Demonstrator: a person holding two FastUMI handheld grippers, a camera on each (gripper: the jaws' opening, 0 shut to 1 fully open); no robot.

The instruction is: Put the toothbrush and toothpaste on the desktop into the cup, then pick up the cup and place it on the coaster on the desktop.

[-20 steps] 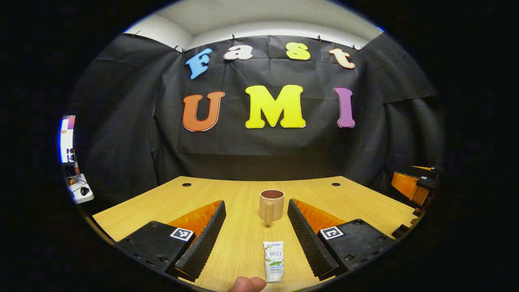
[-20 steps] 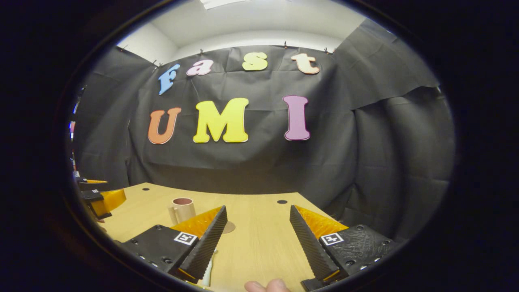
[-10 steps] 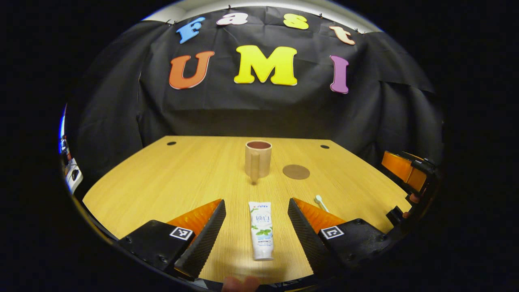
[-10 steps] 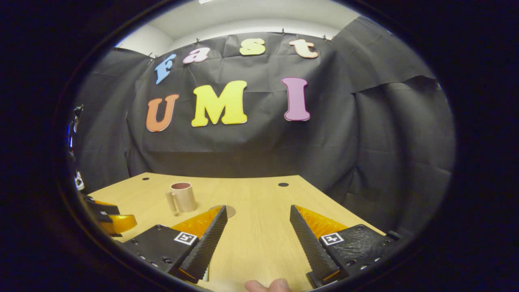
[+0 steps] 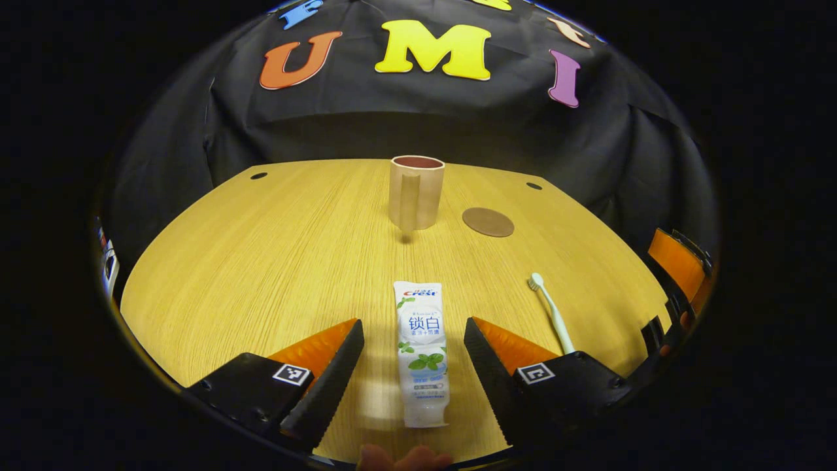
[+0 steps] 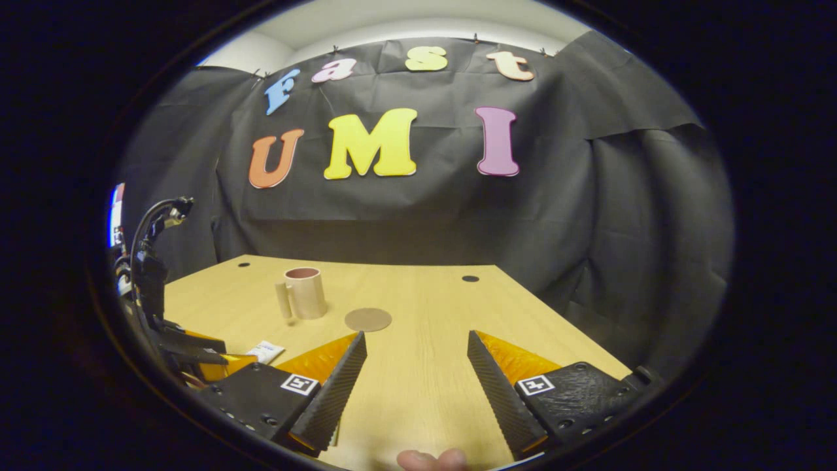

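A white toothpaste tube (image 5: 422, 353) lies flat on the wooden desk (image 5: 274, 261), lengthwise between the fingers of my left gripper (image 5: 413, 327), which hangs open above it without touching. Straight ahead stands the beige cup (image 5: 416, 193), handle toward me, with the round brown coaster (image 5: 488, 222) just to its right. A pale toothbrush (image 5: 552, 314) lies beside my left gripper's right finger. In the right gripper view, my right gripper (image 6: 416, 337) is open over bare desk, with the cup (image 6: 305, 292), coaster (image 6: 368, 319) and a corner of the toothpaste tube (image 6: 265, 351) ahead on the left.
Black cloth walls close off the desk's far side. Two small cable holes (image 5: 258, 175) (image 5: 534, 186) sit near the back edge. The other gripper shows at the right edge of the left gripper view (image 5: 680, 268). A thumb tip (image 6: 431, 460) shows at the bottom.
My left gripper has tilted down and moved forward, so the toothpaste now lies between its fingers and the toothbrush and coaster have come into sight. The right gripper tilted down a little.
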